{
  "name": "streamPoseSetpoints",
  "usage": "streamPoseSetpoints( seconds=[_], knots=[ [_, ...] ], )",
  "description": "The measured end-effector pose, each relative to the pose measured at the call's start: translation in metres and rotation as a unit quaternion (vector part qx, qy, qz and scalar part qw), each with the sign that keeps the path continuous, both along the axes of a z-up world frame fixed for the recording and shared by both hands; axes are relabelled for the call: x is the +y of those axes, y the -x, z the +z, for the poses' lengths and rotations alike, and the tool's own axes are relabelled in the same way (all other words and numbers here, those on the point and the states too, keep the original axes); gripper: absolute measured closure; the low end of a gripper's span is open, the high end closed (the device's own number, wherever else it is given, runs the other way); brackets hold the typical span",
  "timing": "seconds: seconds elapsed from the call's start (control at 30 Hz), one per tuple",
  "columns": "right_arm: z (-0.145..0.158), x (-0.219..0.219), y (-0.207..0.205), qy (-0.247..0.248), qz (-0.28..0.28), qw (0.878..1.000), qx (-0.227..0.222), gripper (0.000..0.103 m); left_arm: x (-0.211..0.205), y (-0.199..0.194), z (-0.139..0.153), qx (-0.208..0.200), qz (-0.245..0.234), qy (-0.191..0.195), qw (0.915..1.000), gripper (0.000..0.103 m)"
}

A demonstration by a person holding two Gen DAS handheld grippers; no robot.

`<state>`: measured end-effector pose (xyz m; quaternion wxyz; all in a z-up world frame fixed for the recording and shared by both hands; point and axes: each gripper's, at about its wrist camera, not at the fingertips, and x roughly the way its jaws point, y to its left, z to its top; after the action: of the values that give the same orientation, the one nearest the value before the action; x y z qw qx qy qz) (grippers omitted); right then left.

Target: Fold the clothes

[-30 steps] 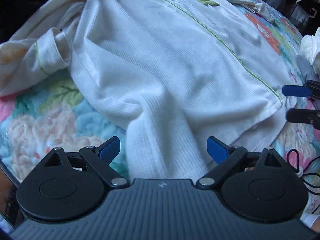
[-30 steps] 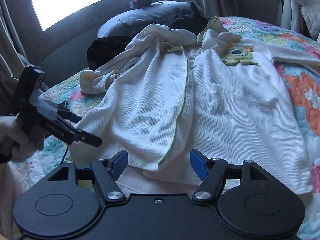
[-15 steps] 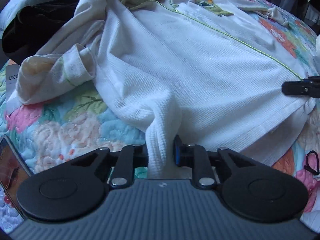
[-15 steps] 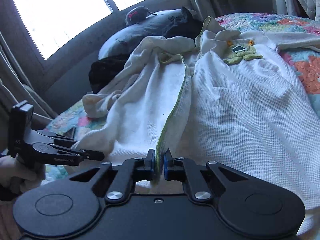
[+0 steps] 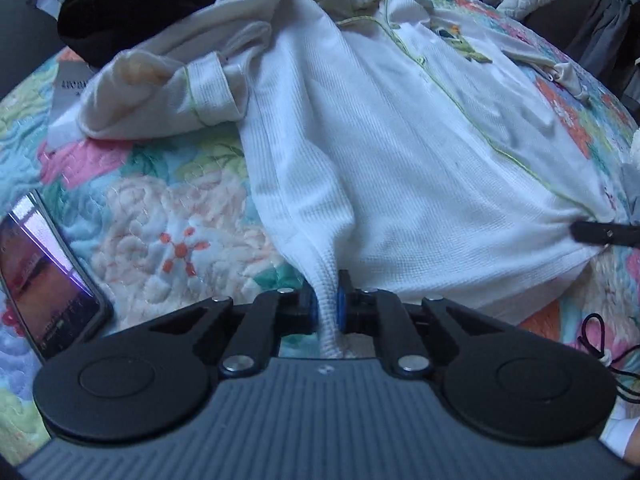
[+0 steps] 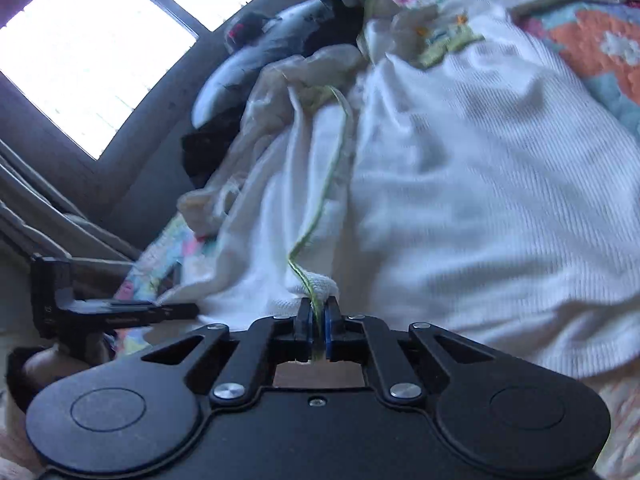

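Flowered quilt (image 5: pixel 168 216) covers the bed under one white robe (image 5: pixel 400 168), which spreads ahead of both tongs. Left tongs (image 5: pixel 327 306) pinch its hem; right tongs (image 6: pixel 316 320) pinch its green-trimmed edge. One phone (image 5: pixel 44 272) lies left of the left tongs, partly cut off. Dark clothing (image 5: pixel 132 4) beyond is hard to make out.

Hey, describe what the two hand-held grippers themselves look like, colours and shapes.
Both look alike. The left hand-held gripper has a ribbed dark grey body, two round black discs, black linkage arms with silver rivets, and blue pads. The right hand-held gripper has a smooth black body with the same discs, arms and rivets, and blue pads.
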<state>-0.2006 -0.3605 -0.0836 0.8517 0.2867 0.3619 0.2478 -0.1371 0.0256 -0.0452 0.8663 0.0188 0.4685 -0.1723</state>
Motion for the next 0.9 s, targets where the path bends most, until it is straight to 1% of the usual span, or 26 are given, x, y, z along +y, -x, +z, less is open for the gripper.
streamPoseSetpoints(
  seconds=[0.03, 0.07, 0.13, 0.17, 0.2, 0.23, 0.27, 0.3, 0.33, 0.37, 0.4, 0.43, 0.47, 0.5, 0.53, 0.57, 0.63, 0.67, 0.7, 0.73, 0.83, 0.87, 0.9],
  knots=[
    [0.009, 0.001, 0.001, 0.000, 0.010, 1.000, -0.011, 0.096, 0.004, 0.004, 0.007, -0.016, 0.006, -0.002, 0.9998, 0.094],
    [0.012, 0.005, 0.001, 0.016, 0.019, 1.000, -0.009, 0.096, 0.009, 0.007, 0.011, -0.021, 0.013, -0.003, 0.9997, 0.094],
    [-0.001, 0.011, 0.003, 0.060, 0.028, 0.998, 0.025, 0.096, 0.014, 0.007, 0.006, 0.003, 0.015, -0.005, 0.9999, 0.094],
    [-0.014, 0.011, 0.006, 0.081, 0.025, 0.995, 0.053, 0.096, 0.008, 0.007, -0.002, 0.023, -0.005, -0.028, 0.9993, 0.094],
    [-0.030, 0.011, 0.010, 0.101, 0.020, 0.991, 0.084, 0.096, 0.001, 0.007, -0.012, 0.044, -0.030, -0.056, 0.9970, 0.094],
    [-0.041, 0.009, 0.016, 0.100, 0.012, 0.990, 0.101, 0.096, -0.010, 0.010, -0.020, 0.046, -0.049, -0.096, 0.9931, 0.094],
    [-0.047, 0.005, 0.022, 0.078, 0.002, 0.992, 0.104, 0.096, -0.020, 0.015, -0.023, 0.039, -0.070, -0.128, 0.9885, 0.094],
    [-0.046, 0.001, 0.025, 0.060, -0.006, 0.993, 0.104, 0.093, -0.025, 0.017, -0.021, 0.032, -0.078, -0.142, 0.9863, 0.092],
    [-0.042, -0.003, 0.026, 0.057, -0.012, 0.993, 0.105, 0.090, -0.028, 0.018, -0.018, 0.026, -0.081, -0.151, 0.9849, 0.090],
    [-0.035, -0.006, 0.026, 0.066, -0.017, 0.993, 0.098, 0.081, -0.028, 0.017, -0.011, 0.020, -0.074, -0.147, 0.9861, 0.090],
    [-0.025, -0.010, 0.029, 0.080, -0.025, 0.993, 0.083, 0.075, -0.026, 0.015, -0.004, 0.014, -0.065, -0.141, 0.9878, 0.086],
    [-0.015, -0.015, 0.032, 0.095, -0.034, 0.993, 0.067, 0.073, -0.024, 0.013, 0.003, 0.008, -0.055, -0.139, 0.9888, 0.077],
    [-0.006, -0.023, 0.035, 0.108, -0.048, 0.992, 0.054, 0.067, -0.023, 0.013, 0.012, -0.003, -0.046, -0.139, 0.9892, 0.072],
    [0.001, -0.032, 0.038, 0.121, -0.063, 0.990, 0.045, 0.062, -0.021, 0.013, 0.023, -0.017, -0.037, -0.137, 0.9897, 0.064],
    [0.005, -0.041, 0.041, 0.142, -0.079, 0.986, 0.043, 0.060, -0.020, 0.012, 0.035, -0.031, -0.029, -0.134, 0.9901, 0.059],
    [0.009, -0.050, 0.043, 0.166, -0.095, 0.981, 0.042, 0.060, -0.018, 0.011, 0.047, -0.044, -0.024, -0.125, 0.9909, 0.056],
    [0.006, -0.067, 0.046, 0.219, -0.120, 0.967, 0.057, 0.060, -0.018, 0.011, 0.065, -0.063, -0.017, -0.100, 0.9928, 0.045],
    [0.002, -0.074, 0.046, 0.244, -0.135, 0.958, 0.068, 0.060, -0.019, 0.009, 0.069, -0.066, -0.014, -0.083, 0.9943, 0.042],
    [-0.001, -0.079, 0.046, 0.260, -0.147, 0.951, 0.076, 0.060, -0.022, 0.006, 0.070, -0.061, -0.016, -0.065, 0.9959, 0.041],
    [-0.007, -0.089, 0.048, 0.264, -0.158, 0.948, 0.082, 0.060, -0.025, 0.002, 0.069, -0.053, -0.019, -0.046, 0.9973, 0.041],
    [-0.019, -0.102, 0.045, 0.242, -0.176, 0.950, 0.087, 0.053, -0.058, -0.007, 0.055, -0.038, -0.051, -0.021, 0.9978, 0.041],
    [-0.022, -0.103, 0.043, 0.239, -0.180, 0.950, 0.085, 0.046, -0.072, -0.009, 0.048, -0.031, -0.066, -0.013, 0.9973, 0.041],
    [-0.025, -0.104, 0.040, 0.238, -0.183, 0.950, 0.082, 0.041, -0.085, -0.011, 0.041, -0.023, -0.081, -0.003, 0.9965, 0.040]
  ],
)
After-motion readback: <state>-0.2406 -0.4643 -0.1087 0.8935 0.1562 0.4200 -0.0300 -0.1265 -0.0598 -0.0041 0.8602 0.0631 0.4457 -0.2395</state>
